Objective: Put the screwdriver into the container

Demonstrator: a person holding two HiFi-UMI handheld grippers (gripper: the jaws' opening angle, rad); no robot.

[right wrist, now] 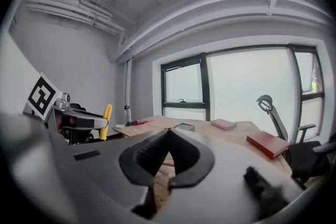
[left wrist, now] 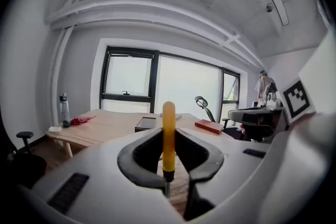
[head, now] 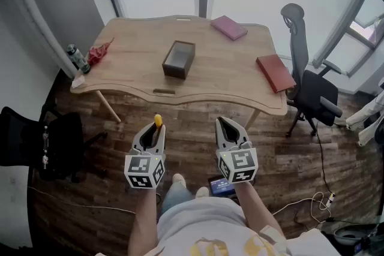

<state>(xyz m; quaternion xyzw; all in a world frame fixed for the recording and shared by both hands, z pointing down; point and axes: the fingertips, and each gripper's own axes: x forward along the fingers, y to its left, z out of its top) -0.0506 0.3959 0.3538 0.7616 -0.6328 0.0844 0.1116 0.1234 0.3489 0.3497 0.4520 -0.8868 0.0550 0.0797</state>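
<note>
Upright between the jaws of the left gripper point(head: 157, 128): screwdriver point(head: 158, 121). Just right of it, side by side: right gripper point(head: 225, 123). Ahead of both, well apart: table point(head: 132, 78). On it, ahead of the left gripper: container point(head: 179, 59). Beyond the right gripper, at the far edge: far book point(head: 228, 27). Further right, near the table's right end: near book point(head: 275, 72). At the table's far left: bottle point(head: 77, 58), cloth point(head: 99, 52) just beside. Right of the table: office chair point(head: 309, 90). Left of the left gripper: second chair point(head: 42, 141).

Of the screwdriver point(head: 158, 121) the head view shows only a yellow handle tip between the fingers point(head: 143, 138) of the left gripper point(head: 155, 128); the shaft is hidden. The frame's left edge cuts off a black chair point(head: 36, 144).
</note>
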